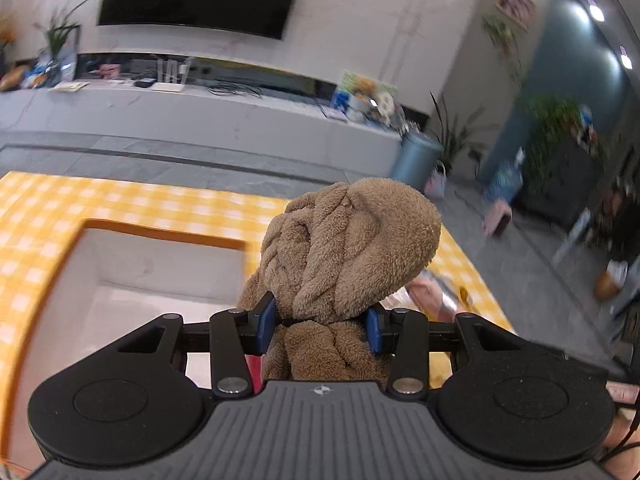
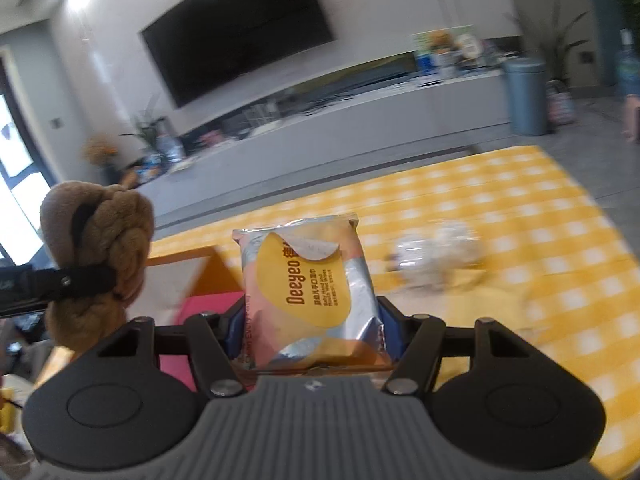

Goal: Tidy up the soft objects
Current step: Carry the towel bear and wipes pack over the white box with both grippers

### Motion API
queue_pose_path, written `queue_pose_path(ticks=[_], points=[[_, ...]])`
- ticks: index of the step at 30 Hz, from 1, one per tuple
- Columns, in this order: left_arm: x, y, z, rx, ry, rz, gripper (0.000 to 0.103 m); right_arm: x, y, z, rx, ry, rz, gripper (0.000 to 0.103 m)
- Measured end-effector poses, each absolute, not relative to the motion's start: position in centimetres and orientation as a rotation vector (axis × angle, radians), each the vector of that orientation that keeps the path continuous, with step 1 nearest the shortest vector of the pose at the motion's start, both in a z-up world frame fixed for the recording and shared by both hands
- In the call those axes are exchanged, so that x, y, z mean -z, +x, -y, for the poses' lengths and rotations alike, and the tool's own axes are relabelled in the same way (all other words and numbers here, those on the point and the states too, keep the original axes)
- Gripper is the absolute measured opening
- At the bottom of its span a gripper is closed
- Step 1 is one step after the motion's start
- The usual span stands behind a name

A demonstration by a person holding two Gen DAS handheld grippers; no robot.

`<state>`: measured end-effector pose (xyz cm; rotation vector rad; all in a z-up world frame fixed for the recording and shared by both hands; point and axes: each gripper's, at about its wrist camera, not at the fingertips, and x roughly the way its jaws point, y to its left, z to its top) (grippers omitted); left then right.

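My left gripper (image 1: 320,326) is shut on a brown fuzzy plush toy (image 1: 348,248) and holds it above the table, beside an open white box (image 1: 132,272) with an orange rim. My right gripper (image 2: 310,326) is shut on a silver and yellow Deeyeo wet-wipes pack (image 2: 308,284), held upright above the table. The plush toy (image 2: 100,248) and the left gripper's black finger (image 2: 80,280) also show at the left of the right wrist view. The box's orange and pink edge (image 2: 208,280) lies just behind the pack.
A yellow checked tablecloth (image 2: 500,216) covers the table. A blurred clear plastic item (image 2: 436,260) lies on it right of the pack. A pink packet (image 1: 436,292) lies right of the plush toy. Beyond the table are a grey floor, a long counter and a blue bin (image 1: 416,156).
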<state>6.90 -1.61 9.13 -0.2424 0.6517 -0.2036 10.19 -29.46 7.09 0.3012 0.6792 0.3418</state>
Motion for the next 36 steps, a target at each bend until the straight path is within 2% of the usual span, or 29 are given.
queue_pose_path(ticks=[15,27,31,36], points=[[-7.0,4.6,-11.3,0.009,-0.446,-0.589,0.05,-9.8,8.5,13.6,-0.527,0.169,-0.763,0.063],[-5.6,2.5,-15.6,-0.012,-0.49,-0.58,0.05,-6.0,7.7,4.6,-0.502,-0.076,-0.88,0.063],[-5.3,2.4,-16.4,-0.002,-0.511,-0.589,0.05,-4.9,7.0,3.2,-0.43,-0.221,-0.855,0.063],[-5.3,2.1,-16.7,0.002,-0.522,-0.582,0.05,-3.9,8.5,3.0,-0.365,-0.267,-0.839,0.063]])
